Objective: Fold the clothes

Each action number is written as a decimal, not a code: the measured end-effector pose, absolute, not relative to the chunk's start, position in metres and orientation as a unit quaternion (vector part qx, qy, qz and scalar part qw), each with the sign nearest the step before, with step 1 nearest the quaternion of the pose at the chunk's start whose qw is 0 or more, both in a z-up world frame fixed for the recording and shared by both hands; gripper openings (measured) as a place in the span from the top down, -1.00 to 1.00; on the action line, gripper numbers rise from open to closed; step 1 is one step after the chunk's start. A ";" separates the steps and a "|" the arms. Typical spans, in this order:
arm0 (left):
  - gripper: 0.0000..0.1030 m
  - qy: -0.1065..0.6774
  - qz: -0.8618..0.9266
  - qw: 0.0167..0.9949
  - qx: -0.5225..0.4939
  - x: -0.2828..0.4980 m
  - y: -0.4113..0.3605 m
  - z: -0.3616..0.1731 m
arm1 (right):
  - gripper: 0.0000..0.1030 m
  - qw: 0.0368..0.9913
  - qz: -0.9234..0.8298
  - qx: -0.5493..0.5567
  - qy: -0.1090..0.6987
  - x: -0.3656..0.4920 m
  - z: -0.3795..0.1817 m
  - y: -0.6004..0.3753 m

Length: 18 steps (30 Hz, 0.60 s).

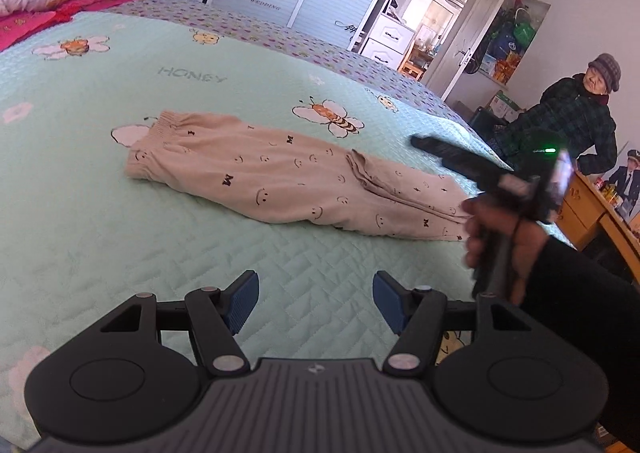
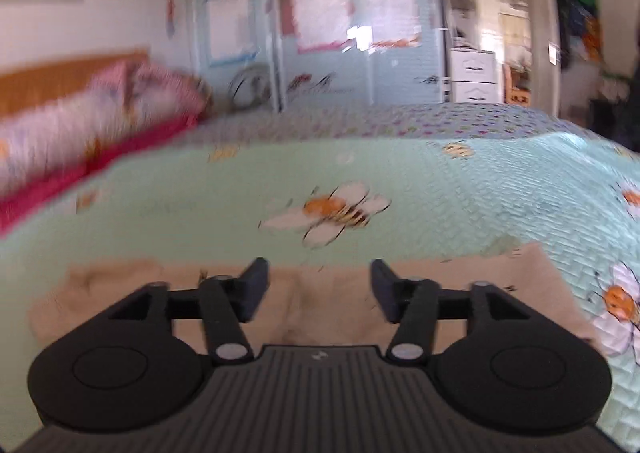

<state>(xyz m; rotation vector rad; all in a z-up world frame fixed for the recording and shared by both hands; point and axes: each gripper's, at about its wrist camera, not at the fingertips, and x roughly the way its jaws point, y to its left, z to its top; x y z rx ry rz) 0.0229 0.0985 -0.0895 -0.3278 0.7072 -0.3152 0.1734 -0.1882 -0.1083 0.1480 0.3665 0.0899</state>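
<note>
**Both tongs released above the beige trousers**

The left gripper (image 1: 314, 303) hangs with its jaws apart and nothing between them, over bare quilt just short of the trousers (image 1: 280, 177). The right gripper (image 2: 319, 291) is likewise spread and empty, poised over the same beige cloth — its view is blurred. The trousers lie lengthwise on the green bedspread (image 1: 100, 221), elastic waistband to the left, legs trailing right toward the hand (image 1: 496, 249) gripping the right tool. The fabric looks soft, light and limp, so it should sag and crease easily — best pinched at the waistband corners or the leg cuffs, through both layers
</note>
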 end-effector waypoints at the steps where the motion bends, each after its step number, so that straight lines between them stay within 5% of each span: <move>1: -0.28 0.344 -0.156 0.912 -0.159 0.021 0.098 -0.089 | -0.32 0.979 0.029 0.090 0.180 0.172 -0.106 -0.199; 5: -0.28 0.340 -0.166 0.913 -0.151 0.016 0.090 -0.084 | -0.31 0.952 -0.001 0.128 0.278 0.195 -0.140 -0.239; 6: -0.28 0.339 -0.166 0.914 -0.149 0.016 0.089 -0.083 | -0.18 0.940 0.003 0.138 0.311 0.198 -0.152 -0.244; 13: -0.28 0.343 -0.156 0.909 -0.180 0.031 0.100 -0.084 | -0.29 0.955 0.017 0.178 0.237 0.145 -0.134 -0.255; 18: -0.32 0.350 -0.096 0.872 -0.328 0.082 0.139 -0.111 | -0.29 0.950 0.034 0.217 0.221 0.097 -0.134 -0.269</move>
